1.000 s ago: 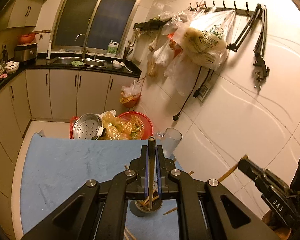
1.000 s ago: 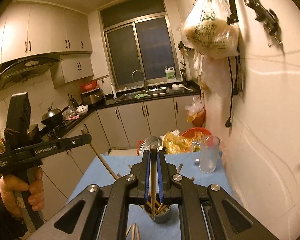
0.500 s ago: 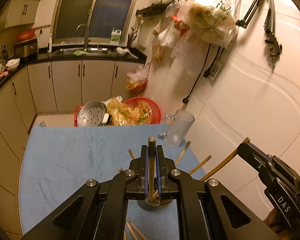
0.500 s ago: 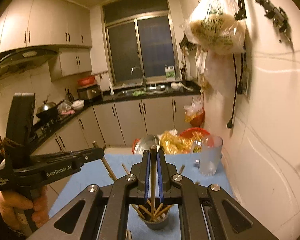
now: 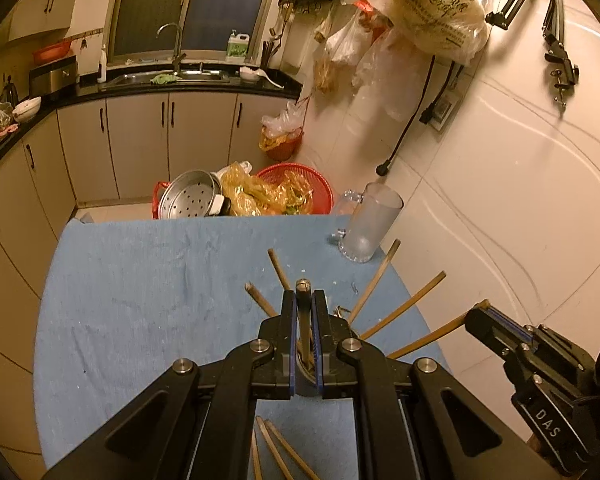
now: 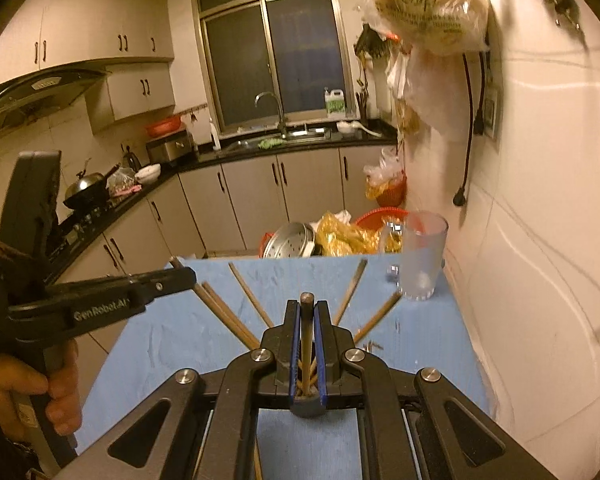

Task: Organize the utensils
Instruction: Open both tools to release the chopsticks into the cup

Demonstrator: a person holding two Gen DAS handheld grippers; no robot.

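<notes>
My left gripper (image 5: 303, 300) is shut on one brown chopstick (image 5: 302, 320); its lower end points into a small grey holder cup (image 5: 306, 374) under the jaws. My right gripper (image 6: 306, 312) is shut on another chopstick (image 6: 306, 332) above the same cup (image 6: 307, 404). Several chopsticks (image 5: 374, 280) stand fanned out in the cup. Loose chopsticks (image 5: 276, 450) lie on the blue cloth (image 5: 140, 300) near me. The right gripper shows in the left wrist view (image 5: 478, 314); the left gripper shows in the right wrist view (image 6: 184, 274).
A frosted glass mug (image 5: 370, 226) stands at the table's far right corner. Beyond the table edge are a steel steamer pot (image 5: 190, 200) and a red basket (image 5: 300, 188) with yellow bags. A white tiled wall (image 5: 500, 200) runs along the right.
Both grippers have tilted downward over the cup, each keeping its chopstick. More of the blue cloth and the fanned chopsticks shows now.
</notes>
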